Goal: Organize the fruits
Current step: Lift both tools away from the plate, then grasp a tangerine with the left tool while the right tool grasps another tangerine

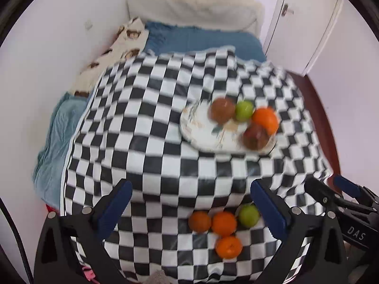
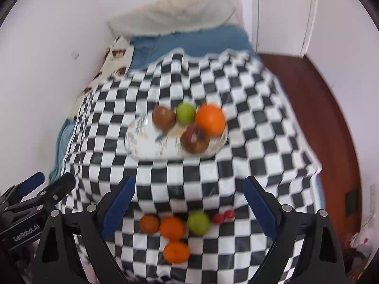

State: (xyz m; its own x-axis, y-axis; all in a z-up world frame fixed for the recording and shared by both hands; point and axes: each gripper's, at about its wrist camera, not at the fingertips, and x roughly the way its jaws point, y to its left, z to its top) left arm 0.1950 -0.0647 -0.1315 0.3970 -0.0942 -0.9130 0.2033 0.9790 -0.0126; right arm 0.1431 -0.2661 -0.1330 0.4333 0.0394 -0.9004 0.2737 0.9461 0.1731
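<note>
left gripper [image 1: 190, 189], right gripper [image 2: 189, 187] – jaws spread, empty | cloth [image 1: 142, 123]: 3 oranges, 1 green | plate [image 1: 201, 137]: 4 fruits

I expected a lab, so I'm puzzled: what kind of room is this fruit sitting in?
Most likely a bedroom at home. The checkered cloth with the plate of fruit seems spread over a bed: a blue blanket and a pale pillow lie beyond it, beside a white door.

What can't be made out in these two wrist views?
- Small red fruits: right wrist view, too small and blurred to identify; hidden in the left wrist view by the left gripper's finger.
- Two dark fruits on the plate: motion blur hides their kind.
- Plate pattern: blurred in both views.
</note>
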